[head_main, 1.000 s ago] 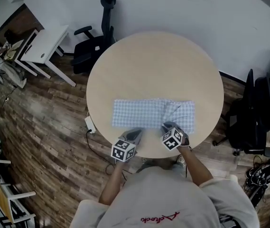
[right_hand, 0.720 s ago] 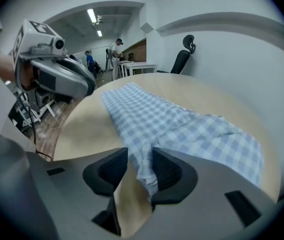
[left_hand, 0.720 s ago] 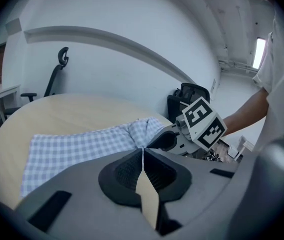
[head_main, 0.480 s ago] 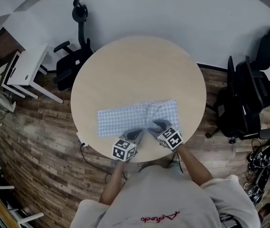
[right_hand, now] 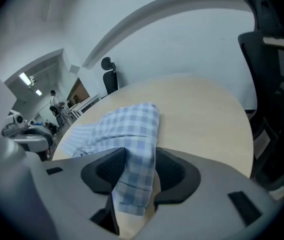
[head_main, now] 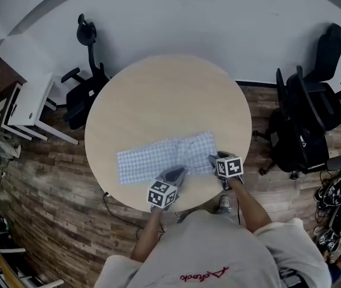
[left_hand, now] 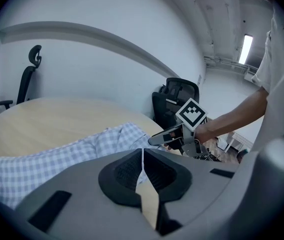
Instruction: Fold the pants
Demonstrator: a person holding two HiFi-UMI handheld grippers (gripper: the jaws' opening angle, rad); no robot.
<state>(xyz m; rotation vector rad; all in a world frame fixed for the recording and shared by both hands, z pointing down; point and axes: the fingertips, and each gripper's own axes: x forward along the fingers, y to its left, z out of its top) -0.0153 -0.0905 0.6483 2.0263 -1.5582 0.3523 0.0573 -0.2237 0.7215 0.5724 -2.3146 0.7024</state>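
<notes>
The blue-and-white checked pants (head_main: pixel 152 159) lie in a long strip across the near half of the round wooden table (head_main: pixel 164 95). My left gripper (head_main: pixel 176 174) sits at the middle of their near edge. Its jaws are shut, with only a thin pale line at the seam (left_hand: pixel 142 156), and the pants (left_hand: pixel 57 159) spread out beyond them. My right gripper (head_main: pixel 213 159) is at the strip's right end, also seen from the left gripper view (left_hand: pixel 157 139). Its jaws (right_hand: pixel 139 169) have just been opening, and a loose fold of the pants (right_hand: pixel 127 129) lies between them.
Black office chairs stand behind the table on the left (head_main: pixel 83 95) and the right (head_main: pixel 305 113). A white desk (head_main: pixel 26 107) is at the far left. Cables (head_main: pixel 335 197) lie on the wooden floor at the right. The table's edge is just under both grippers.
The right gripper has swung from near the pants' middle out to their right end. The left gripper has slid rightward along the near edge. The bunched folds now sit between the two grippers.
</notes>
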